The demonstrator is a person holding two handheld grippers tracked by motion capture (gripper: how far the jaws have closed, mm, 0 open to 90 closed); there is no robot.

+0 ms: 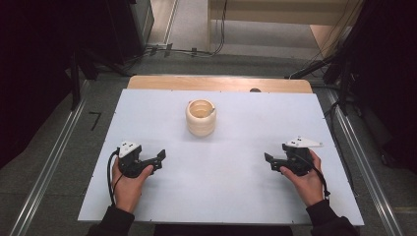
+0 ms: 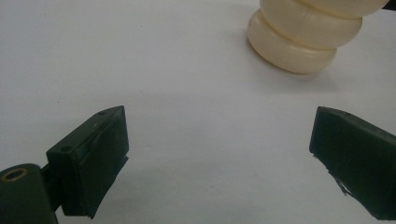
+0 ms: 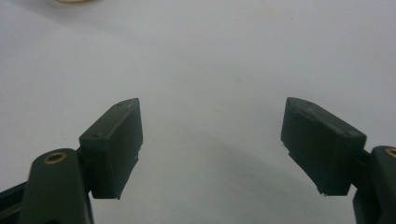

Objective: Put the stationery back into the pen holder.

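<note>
A: High view first. Cream ribbed cup [image 1: 200, 118] stands upright on the white table [image 1: 236, 187], toward the far middle, open top up.

B: Grippers?

A: Left gripper [image 1: 158, 158] sits at the near left of the table, held in the left hand [image 1: 129, 184]. Right gripper [image 1: 269, 160] at the near right, in the right hand [image 1: 306, 182]. Both point inward toward the table's centre. Cup is well apart from both, farther back and roughly between them.

B: Jaws?

A: Left gripper view: left gripper [image 2: 219, 154] has its jaws spread wide, bare table between them, nothing held. Cup [image 2: 299, 39] is ahead and off to the upper right, only its lower rings in frame, not touching either jaw.

B: Right side?

A: Right gripper view: right gripper [image 3: 212, 144] also wide open, nothing gripped, just table between the jaws. A sliver of the cup [image 3: 70, 1] shows at the top left edge, well clear.

B: Anything else on the table?

A: Cables trail from each gripper toward the sleeves. Done.
</note>
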